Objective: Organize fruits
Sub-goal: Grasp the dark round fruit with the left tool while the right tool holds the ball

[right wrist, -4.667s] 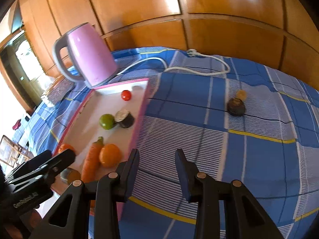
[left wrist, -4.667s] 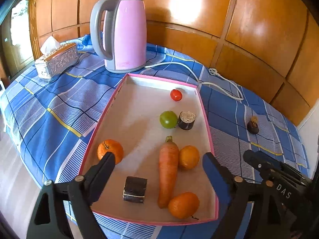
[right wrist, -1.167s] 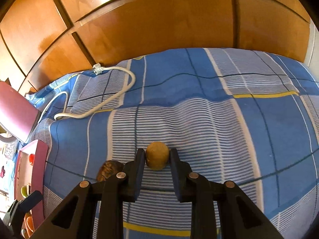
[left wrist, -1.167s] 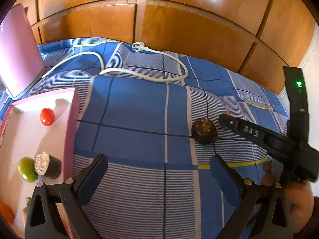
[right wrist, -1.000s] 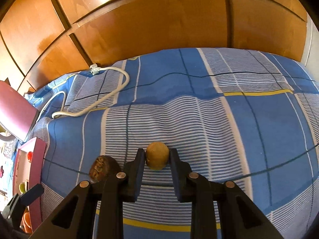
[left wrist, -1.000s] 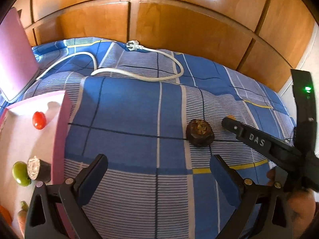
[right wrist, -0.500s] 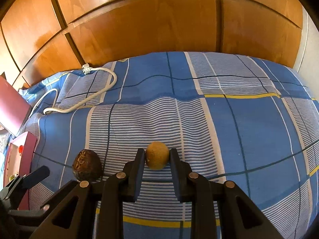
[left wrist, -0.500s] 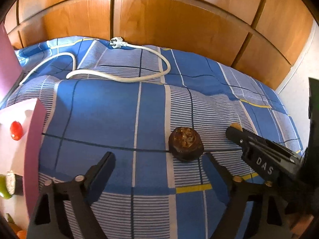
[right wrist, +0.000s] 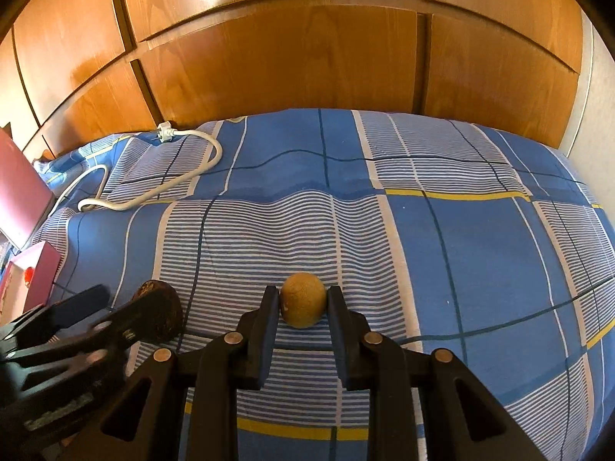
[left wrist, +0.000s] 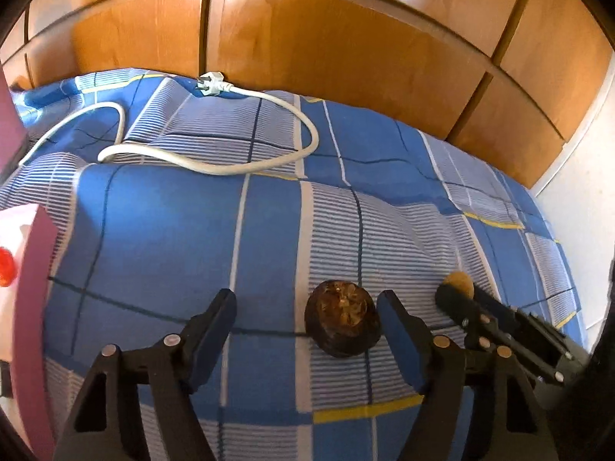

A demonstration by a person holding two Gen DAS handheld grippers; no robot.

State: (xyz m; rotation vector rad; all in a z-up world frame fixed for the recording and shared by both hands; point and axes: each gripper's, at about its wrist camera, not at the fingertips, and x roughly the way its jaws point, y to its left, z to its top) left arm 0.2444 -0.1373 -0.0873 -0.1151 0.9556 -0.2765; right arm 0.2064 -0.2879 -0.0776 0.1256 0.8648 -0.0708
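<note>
**Two fruits, one in each of my grips' reach**

My right gripper (right wrist: 302, 296) is pinching the small tan fruit (right wrist: 302, 304): both pads touch its sides, and it sits on the striped patch of the blue checked cloth (right wrist: 480, 249). From my left camera only a sliver of that fruit (left wrist: 457, 282) shows past the tip of the right gripper (left wrist: 451, 299).

My left gripper (left wrist: 305, 317) is spread wide over the cloth (left wrist: 173, 230). The dark wrinkled fruit (left wrist: 342, 322) lies between my fingers, far closer to the right finger (left wrist: 396, 326) than to the left one (whether that finger actually touches it, I cannot tell). In the right camera the same dark fruit (right wrist: 159, 313) is partly hidden behind my left gripper (right wrist: 92, 317), just beside the tan one.

At the far left edge stands the pink tray (left wrist: 32, 307), with a small red fruit (left wrist: 5, 269) inside it. A white power cord (left wrist: 215, 161) loops across the cloth near the wooden panels (left wrist: 326, 46) behind.
</note>
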